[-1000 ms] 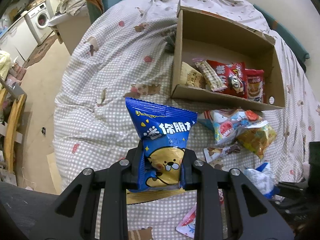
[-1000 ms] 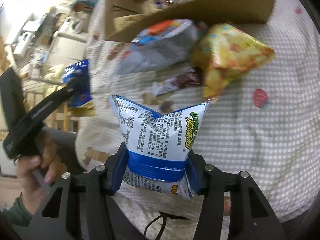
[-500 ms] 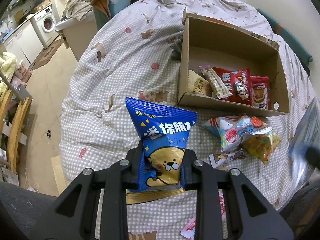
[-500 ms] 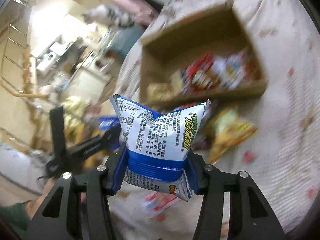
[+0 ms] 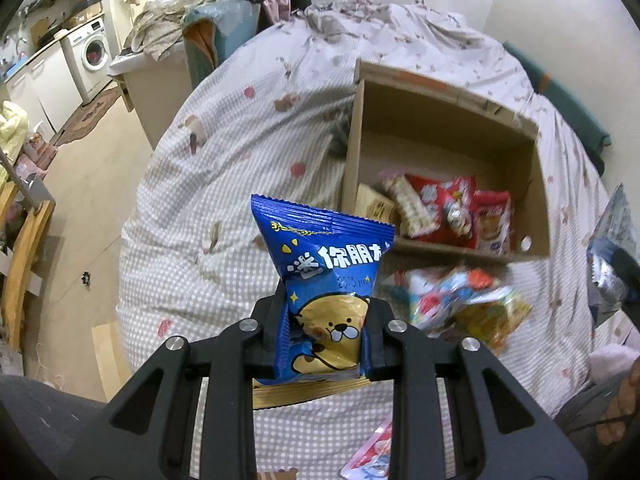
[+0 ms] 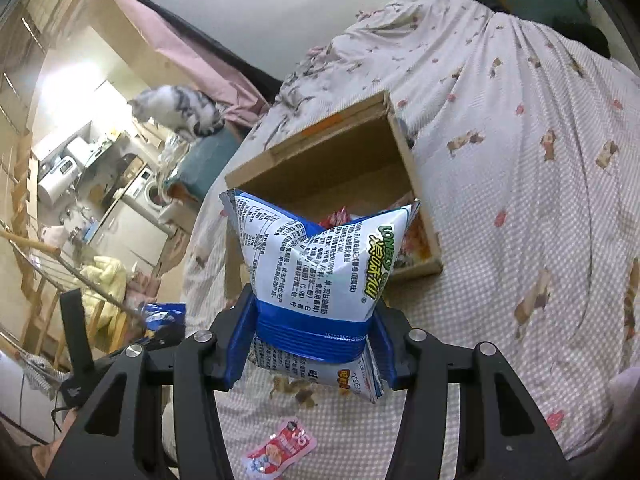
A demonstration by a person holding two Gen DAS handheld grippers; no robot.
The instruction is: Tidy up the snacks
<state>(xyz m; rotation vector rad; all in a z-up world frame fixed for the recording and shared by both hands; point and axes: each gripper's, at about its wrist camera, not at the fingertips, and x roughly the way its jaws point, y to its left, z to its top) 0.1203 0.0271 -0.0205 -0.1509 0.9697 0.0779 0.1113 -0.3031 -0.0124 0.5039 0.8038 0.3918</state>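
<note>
Bed: the checked bedspread [image 5: 224,184] fills both views; a second ago the right wrist view looked down close on the cloth, now it takes in the bed's far end and the room.
Cardboard box: the open cardboard box [image 5: 536,184] sits on the bed with red and tan packets along its near wall; in the left wrist view it lies farther off and lower in frame than a second ago.
Loose snacks: a heap of loose packets [image 5: 460,304] lies on the bedspread just outside the box's near wall, blurred now.
Right claw: the right claw [image 6: 310,336] pinches a white-and-blue bag [image 6: 316,268] at its blue band, as before, now lifted with the box behind it.
Left claw: the left claw [image 5: 324,340] stays pressed on a blue bear bag [image 5: 324,280], held upright above the bedspread, short of the box.
Small packet: a red sachet [image 6: 280,450] lies on the bedspread below the right claw.
</note>
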